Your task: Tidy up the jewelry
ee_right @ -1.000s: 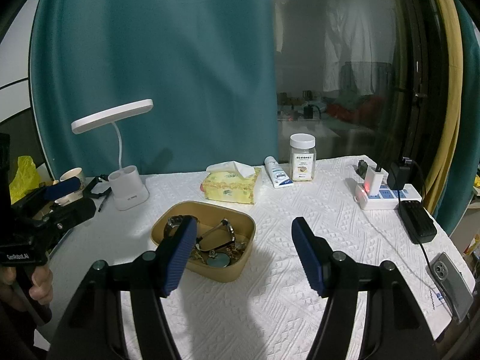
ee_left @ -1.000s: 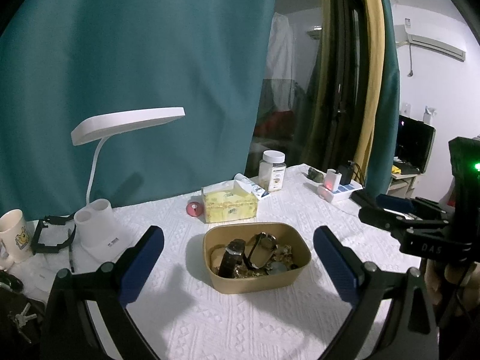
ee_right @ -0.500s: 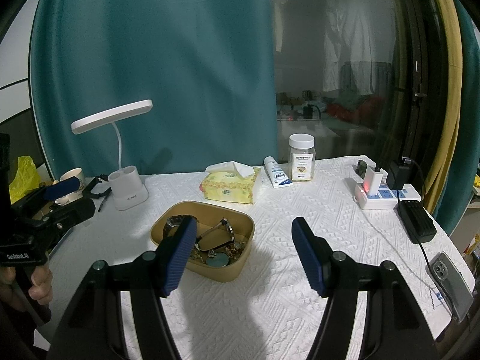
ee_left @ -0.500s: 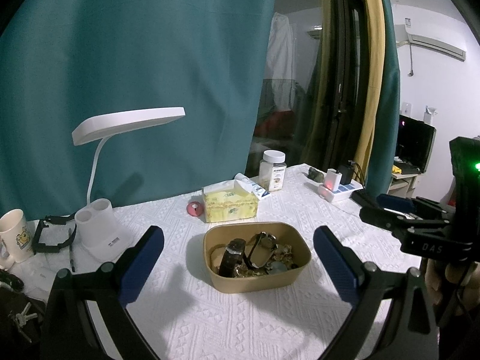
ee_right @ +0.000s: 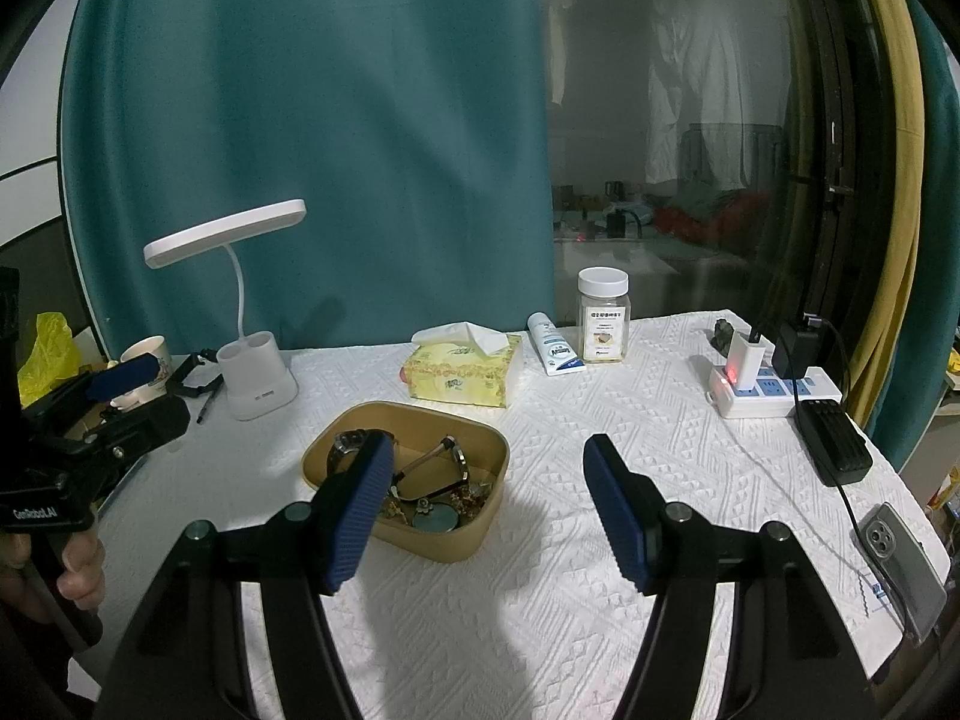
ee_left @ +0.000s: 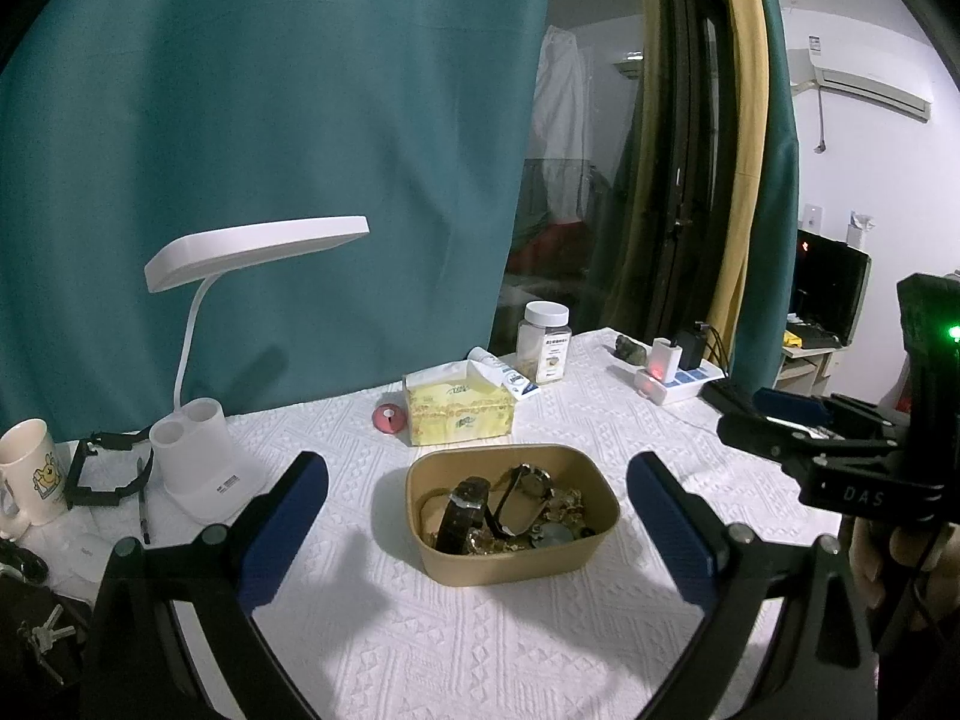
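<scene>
Tan oval tray point(ee_left: 579, 546) sits mid table point(ee_left: 480, 648) on white textured cloth, holding the jewelry pile point(ee_left: 510, 510): dark-strap watch point(ee_left: 462, 513) leaning at its left, a second watch with metal case point(ee_left: 531, 480) behind it, gold-coloured bits and a round disc point(ee_right: 438, 519) at the bottom, pieces tangled, can't separate more. Left tongs point(ee_left: 480, 531) spread wide, empty, hovering just in front of the tray with the tray between the two blue pads. Right tongs point(ee_right: 489, 507) also spread wide, empty, left pad overlapping the tray's near-left edge in view, contact can't be judged. Behind tray: yellow tissue pack point(ee_left: 459, 411) with a sheet sticking out, small pink round item point(ee_left: 389, 419) just beside it, white tube point(ee_right: 555, 345) lying flat, clear jar with white lid point(ee_right: 603, 315) upright, partly filled with pale contents. White desk lamp point(ee_left: 198, 450), base has two open cups, contents not visible. Mug point(ee_left: 27, 471) at far left edge. Power strip point(ee_right: 774, 390) with plugs at right, phone point(ee_right: 906, 564) at the near right corner
</scene>
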